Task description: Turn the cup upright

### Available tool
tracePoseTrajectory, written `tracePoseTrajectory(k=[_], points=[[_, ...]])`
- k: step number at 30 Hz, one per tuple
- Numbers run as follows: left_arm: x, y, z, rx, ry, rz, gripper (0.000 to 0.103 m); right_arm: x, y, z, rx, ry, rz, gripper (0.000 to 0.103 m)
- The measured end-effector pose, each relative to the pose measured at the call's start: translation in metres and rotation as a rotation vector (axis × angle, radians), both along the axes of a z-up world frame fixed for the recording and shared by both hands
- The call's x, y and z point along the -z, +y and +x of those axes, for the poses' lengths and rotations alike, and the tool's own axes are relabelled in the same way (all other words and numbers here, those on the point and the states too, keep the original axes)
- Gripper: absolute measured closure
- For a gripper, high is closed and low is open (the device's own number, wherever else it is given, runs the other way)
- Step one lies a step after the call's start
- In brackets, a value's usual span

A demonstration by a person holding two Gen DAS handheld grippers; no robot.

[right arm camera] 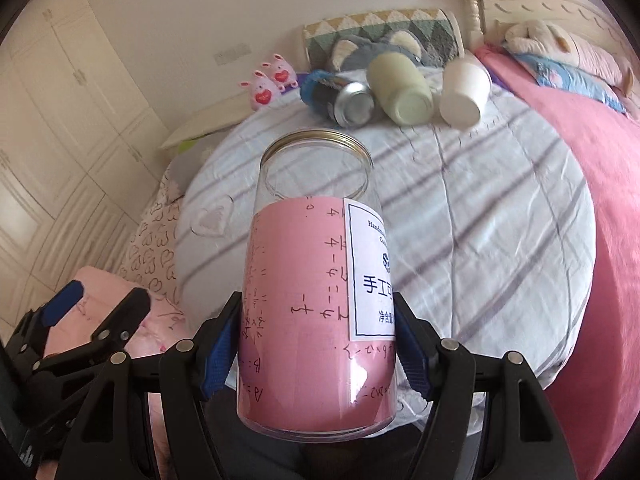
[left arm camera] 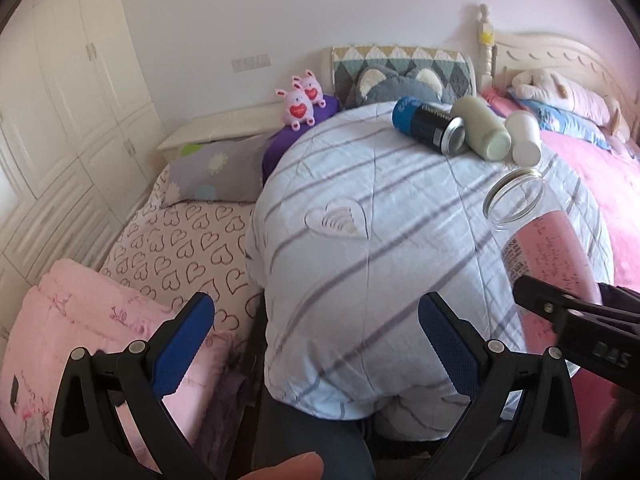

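Right wrist view: a bedroom, looking along two black fingers over a rounded, striped pale-blue quilt (right arm camera: 480, 240).
Quilt: fills most of both views, grey stripes, a stitched heart on its left side; a pink blanket (right arm camera: 592, 200) lies to its right.
Bedding: a heart-print sheet (left arm camera: 188, 248) and a folded pink comforter (left arm camera: 80, 320) sit to the left of the quilt.
Clear cup (right arm camera: 316, 280): a tall, transparent, jar-shaped cup with a pink handwritten paper wrap and a white printed label; held off the quilt, tilted, its gold-rimmed open mouth pointing away and up.
Right gripper (right arm camera: 318, 344): blue pads pressed against both sides of the cup's lower body, jaws closed to the cup's width.
Left gripper (left arm camera: 316, 344): jaws spread wide, nothing between the blue pads; it hangs over the near edge of the quilt, left of the cup.
Far end of quilt: a blue-and-black can (left arm camera: 430, 126), a cream bottle (left arm camera: 482, 132) and a white paper cup (left arm camera: 524, 138) lie on their sides, side by side.
Pillows: two small pink plush rabbits (left arm camera: 302, 100) beside a grey plush animal (left arm camera: 396, 84).
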State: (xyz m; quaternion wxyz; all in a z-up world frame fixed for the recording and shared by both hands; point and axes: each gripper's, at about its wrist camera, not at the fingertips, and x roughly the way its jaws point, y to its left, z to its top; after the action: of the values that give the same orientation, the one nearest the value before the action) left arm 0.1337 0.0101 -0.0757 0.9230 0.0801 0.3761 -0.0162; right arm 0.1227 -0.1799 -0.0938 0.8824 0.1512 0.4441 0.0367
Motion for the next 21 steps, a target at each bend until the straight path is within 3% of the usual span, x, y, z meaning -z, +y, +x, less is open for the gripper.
tracePoseTrajectory(k=[5, 11, 13, 15, 21], points=[[0.002, -0.004, -0.002, -0.003, 0.007, 0.016, 0.0, 0.025, -0.003, 0.013, 0.016, 0.028, -0.01, 0.033], [0.004, -0.004, -0.004, -0.002, 0.017, 0.024, 0.0, 0.027, 0.003, 0.019, 0.016, 0.016, -0.051, 0.032], [0.004, -0.004, -0.004, -0.004, 0.018, 0.026, 0.0, 0.025, 0.005, 0.015, 0.006, 0.006, -0.054, 0.031], [0.002, -0.004, -0.004, -0.004, 0.018, 0.028, 0.0, 0.023, 0.005, 0.01, 0.011, -0.005, -0.055, 0.021], [-0.009, -0.007, -0.014, 0.001, 0.0, 0.026, 0.0, -0.003, -0.002, -0.011, 0.021, -0.081, -0.036, 0.021]])
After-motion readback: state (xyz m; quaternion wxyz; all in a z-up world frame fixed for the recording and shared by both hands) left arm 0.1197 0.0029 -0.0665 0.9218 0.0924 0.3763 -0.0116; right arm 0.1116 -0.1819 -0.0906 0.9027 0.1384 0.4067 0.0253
